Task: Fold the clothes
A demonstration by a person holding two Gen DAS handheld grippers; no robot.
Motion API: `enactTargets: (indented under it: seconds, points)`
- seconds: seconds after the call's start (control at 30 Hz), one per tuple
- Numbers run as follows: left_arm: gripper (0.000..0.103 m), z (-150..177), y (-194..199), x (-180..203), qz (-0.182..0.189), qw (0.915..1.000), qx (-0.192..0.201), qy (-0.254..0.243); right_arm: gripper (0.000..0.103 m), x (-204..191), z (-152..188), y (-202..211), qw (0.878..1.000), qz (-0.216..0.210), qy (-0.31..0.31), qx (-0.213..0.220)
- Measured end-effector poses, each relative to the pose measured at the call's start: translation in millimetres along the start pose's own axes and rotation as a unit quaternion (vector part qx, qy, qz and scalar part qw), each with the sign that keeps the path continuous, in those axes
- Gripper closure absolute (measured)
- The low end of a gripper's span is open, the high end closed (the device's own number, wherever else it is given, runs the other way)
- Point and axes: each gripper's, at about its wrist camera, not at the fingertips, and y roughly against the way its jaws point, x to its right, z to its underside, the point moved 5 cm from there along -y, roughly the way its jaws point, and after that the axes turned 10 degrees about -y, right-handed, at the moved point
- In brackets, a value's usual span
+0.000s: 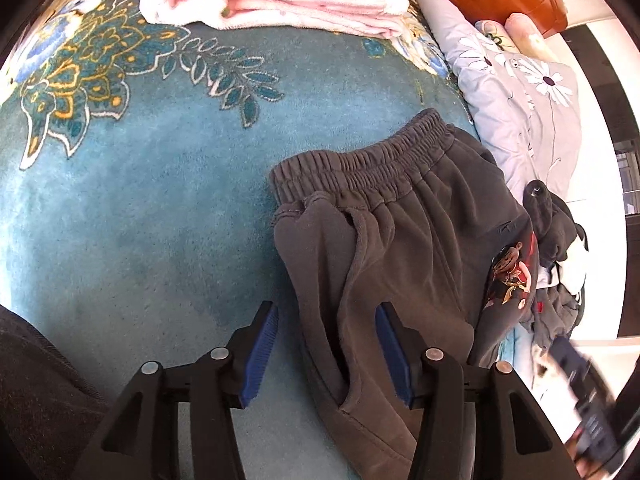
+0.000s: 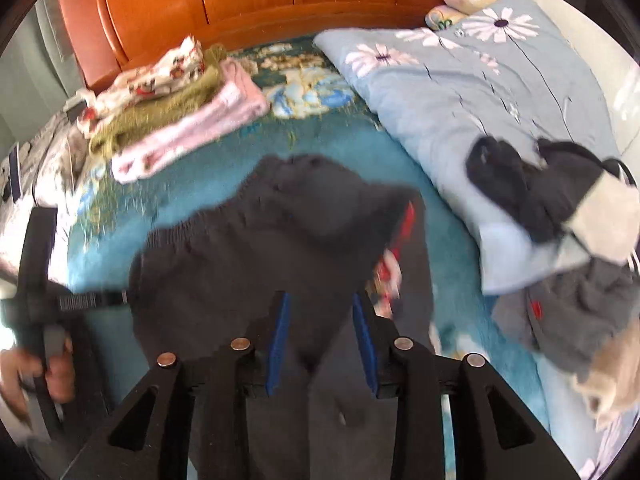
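Dark grey fleece pants [image 1: 400, 240] lie on the teal blanket [image 1: 140, 220], elastic waistband at the far end and a cartoon print on the right leg. My left gripper [image 1: 326, 354] is open, its blue pads astride the left edge of the pants. In the right wrist view the pants [image 2: 260, 248] are blurred. My right gripper [image 2: 322, 344] stands part-open over the near leg, with cloth filling the gap. The right gripper [image 1: 576, 376] shows blurred at the lower right of the left wrist view. A hand holds the left gripper [image 2: 92, 300] at the pants' left edge.
A folded stack [image 2: 180, 120] of pink, green and printed cloth sits at the back by the wooden headboard [image 2: 280, 0]. A daisy-print quilt [image 2: 460, 100] lies on the right, with a pile of dark and grey clothes [image 2: 540, 192] on it.
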Motion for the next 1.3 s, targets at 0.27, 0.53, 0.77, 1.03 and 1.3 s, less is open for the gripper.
enactTargets:
  seconds: [0.27, 0.53, 0.77, 1.03, 1.3]
  points:
    - [0.05, -9.7, 5.5, 7.7, -0.065, 0.996, 0.03, -0.053, 0.056, 95.2, 192.3, 43.3, 0.984, 0.082, -0.151, -0.056]
    - [0.05, -8.8, 2.8, -6.3, -0.051, 0.9985, 0.016, -0.015, 0.042, 206.9, 294.4, 72.0, 0.865, 0.034, -0.5, -0.02]
    - [0.05, -3.1, 11.4, -14.7, -0.023, 0.9991, 0.022, 0.028, 0.041, 216.4, 317.0, 58.5, 0.809, -0.037, -0.587, -0.02]
    - [0.048, -0.3, 14.0, -9.5, -0.025, 0.9994, 0.019, 0.011, 0.041, 214.2, 337.5, 37.4, 0.756, -0.13, -0.642, 0.0]
    - [0.048, 1.7, 17.2, -13.8, -0.026, 0.999, 0.025, 0.027, 0.065, 218.8, 332.1, 43.4, 0.671, -0.19, -0.713, 0.068]
